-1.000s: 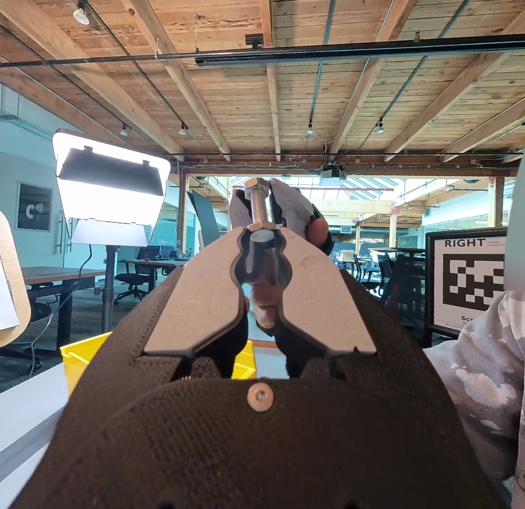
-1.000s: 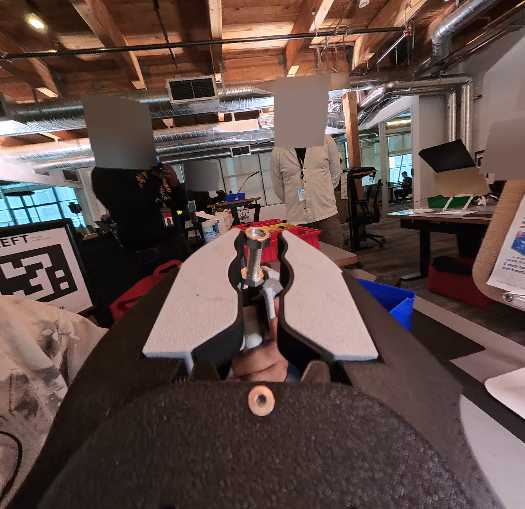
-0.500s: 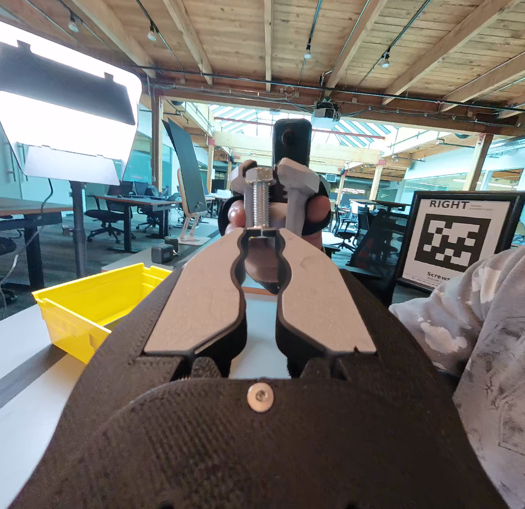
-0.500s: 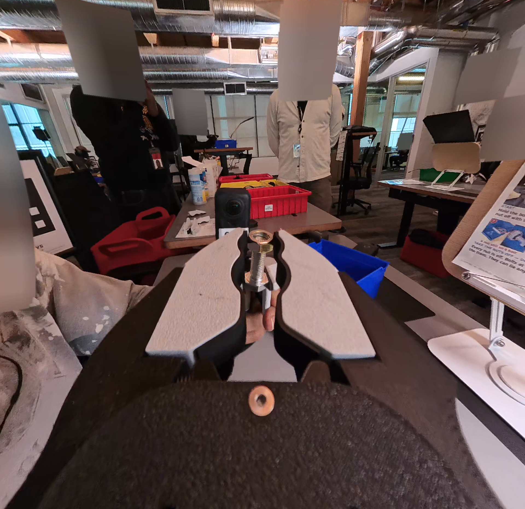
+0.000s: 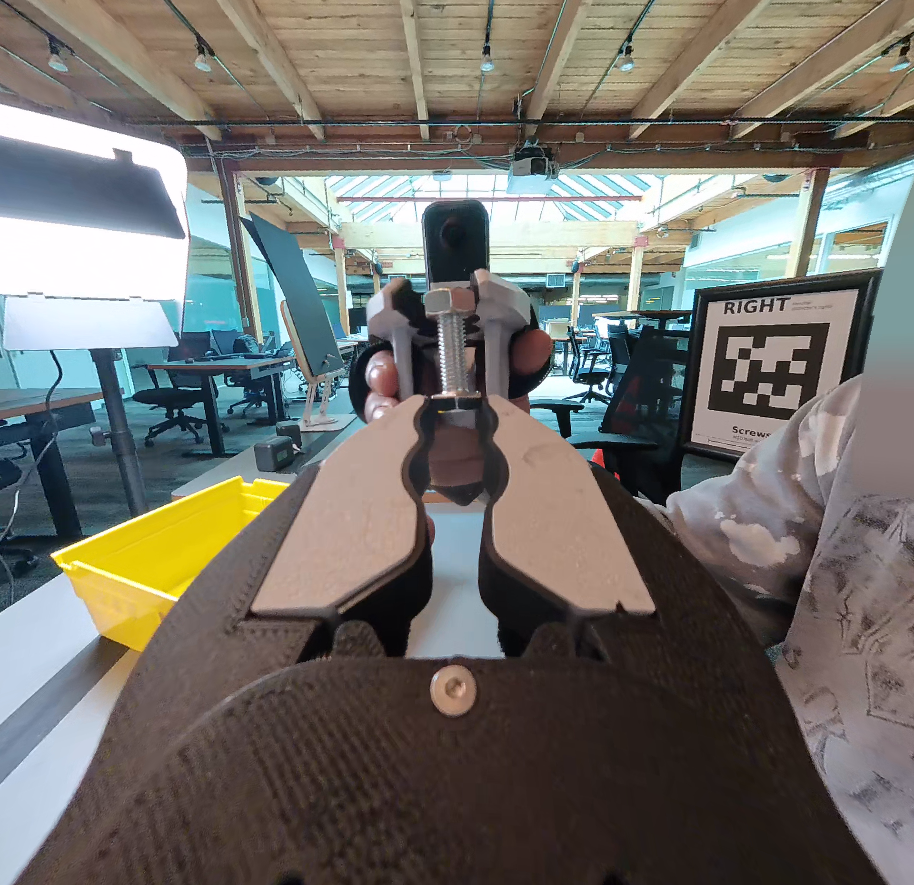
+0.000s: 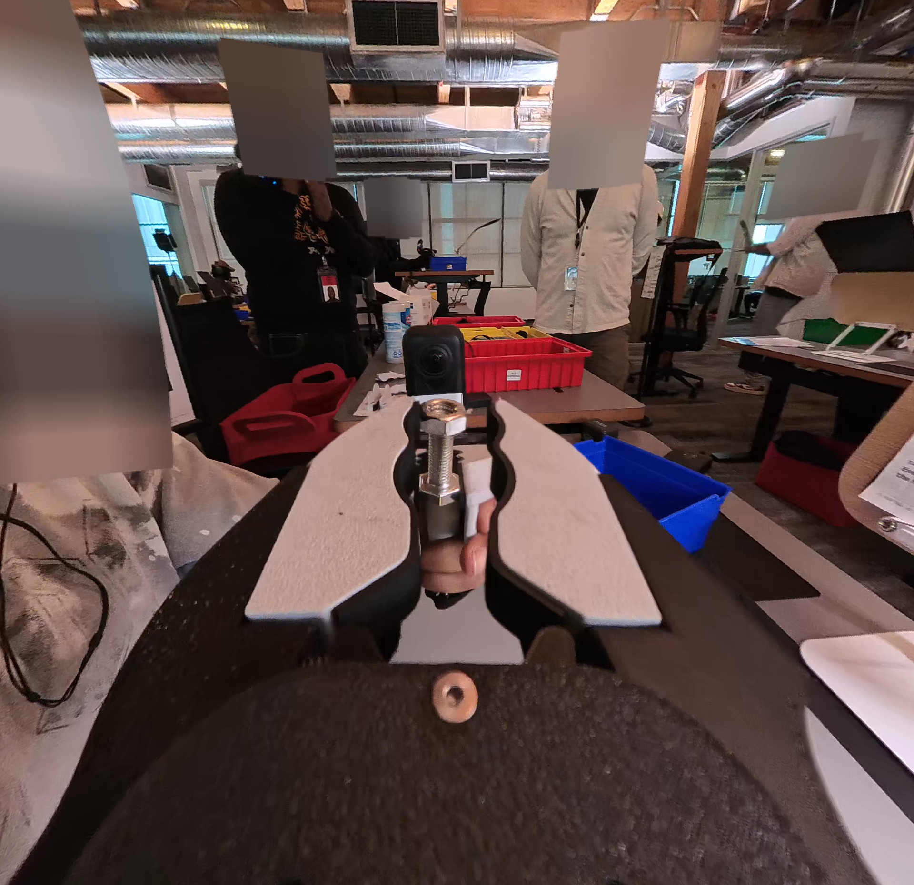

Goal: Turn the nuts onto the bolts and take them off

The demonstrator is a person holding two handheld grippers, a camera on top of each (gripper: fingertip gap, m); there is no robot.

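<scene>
**Between your two grippers: one bolt, clamped at both ends**

Above the bench (image 5: 39, 639), you are holding the bolt (image 5: 452, 352) in the air between the two grippers, which face each other tip to tip. Your left gripper (image 5: 452, 406) is clenched on the hex end of the bolt nearest its own camera, and the threaded shank runs away from it to the other end. There your right gripper (image 6: 442, 414) is closed on the nut (image 6: 441, 409), pinching its flats at the very fingertips. In the right wrist view the nut's bore shows open from above, so it sits at the far end of the thread, well apart from the hex end in the left gripper. A long stretch of bare thread lies between them.

At your left, a yellow bin (image 5: 148, 555) stands on the bench; whether it holds anything cannot be told. A blue bin (image 6: 658, 485) sits at your right, beyond the right gripper. A framed marker sign (image 5: 771, 362) stands behind your pale patterned sleeve (image 5: 791, 540). On a farther table is a red tray (image 6: 524, 367), with two people (image 6: 588, 258) standing behind it.
</scene>
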